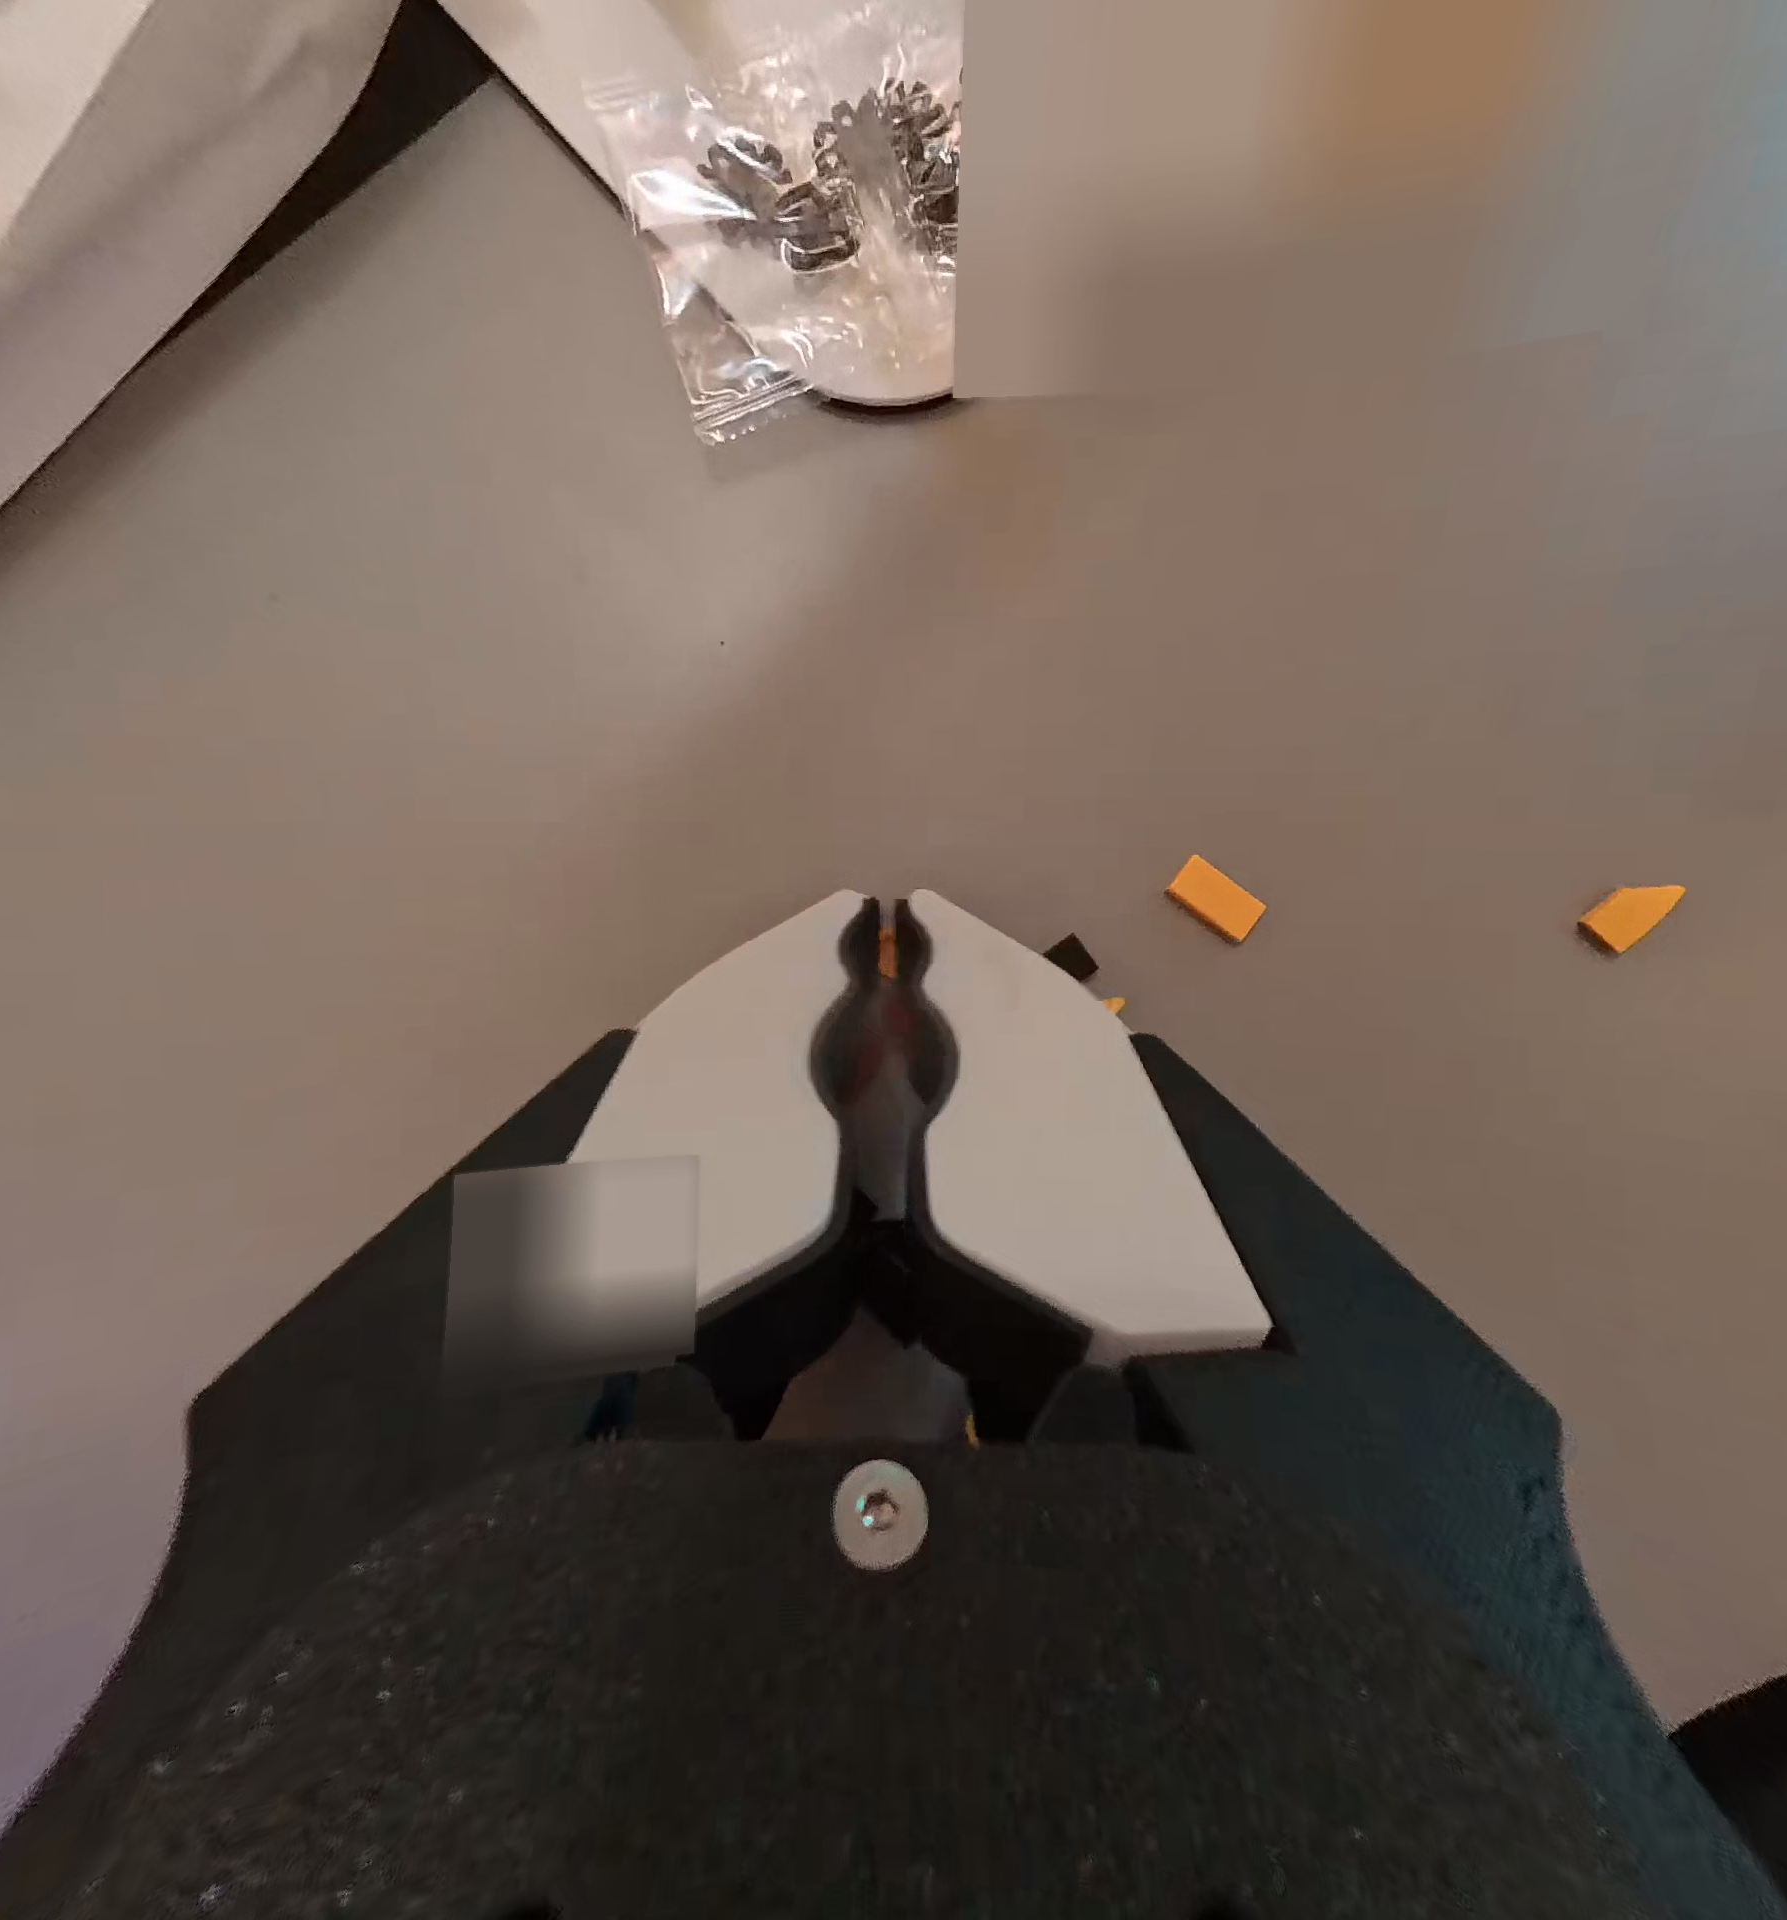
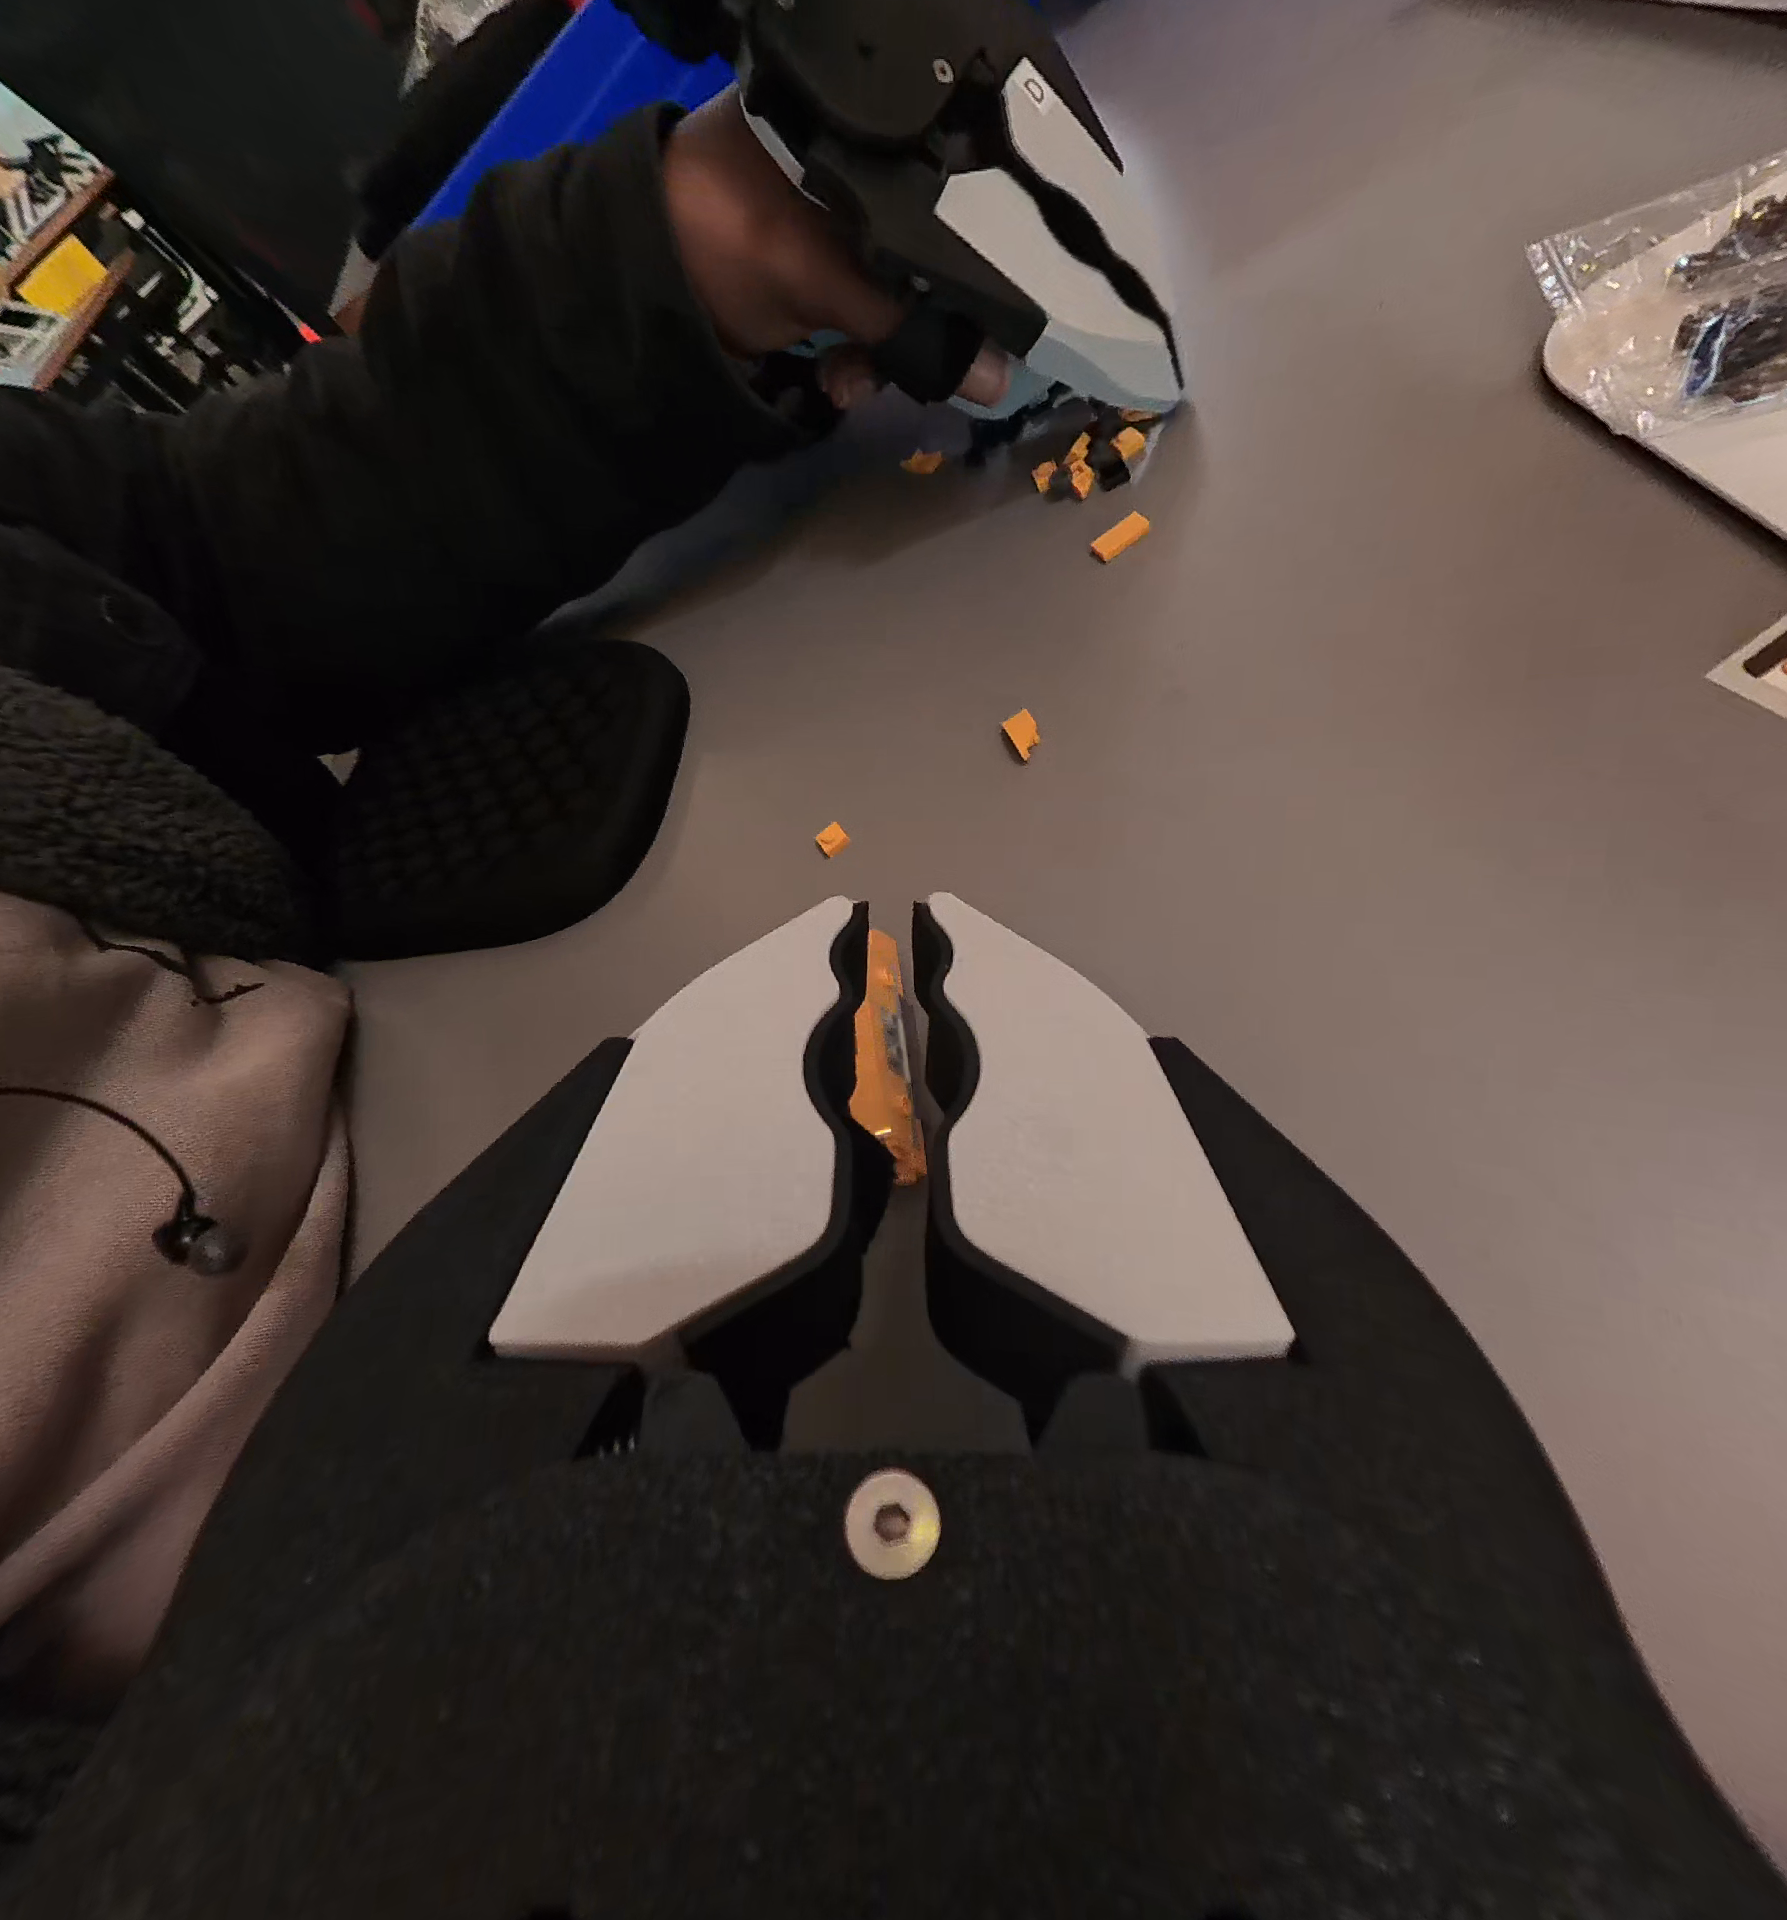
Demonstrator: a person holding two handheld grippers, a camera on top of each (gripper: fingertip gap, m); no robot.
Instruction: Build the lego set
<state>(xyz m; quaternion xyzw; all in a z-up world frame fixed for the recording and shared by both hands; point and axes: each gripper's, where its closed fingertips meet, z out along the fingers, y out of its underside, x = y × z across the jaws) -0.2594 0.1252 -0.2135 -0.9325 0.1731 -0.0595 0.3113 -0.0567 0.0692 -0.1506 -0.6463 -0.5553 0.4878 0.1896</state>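
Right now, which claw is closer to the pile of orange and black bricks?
Left. The left claw has its tips right beside the brick pile; the right claw is well away, holding an orange piece.

table (image 1: 453,779) bare ahead | orange bricks (image 1: 1216,899) right | bag (image 1: 795,239) far

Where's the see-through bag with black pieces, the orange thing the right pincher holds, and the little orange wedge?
Plastic bag (image 1: 795,239): left wrist view, crinkled middle of the bag.
Orange lego piece (image 2: 884,1049): right wrist view, its side between the fingers.
Orange wedge (image 1: 1632,916): left wrist view, flat top face.
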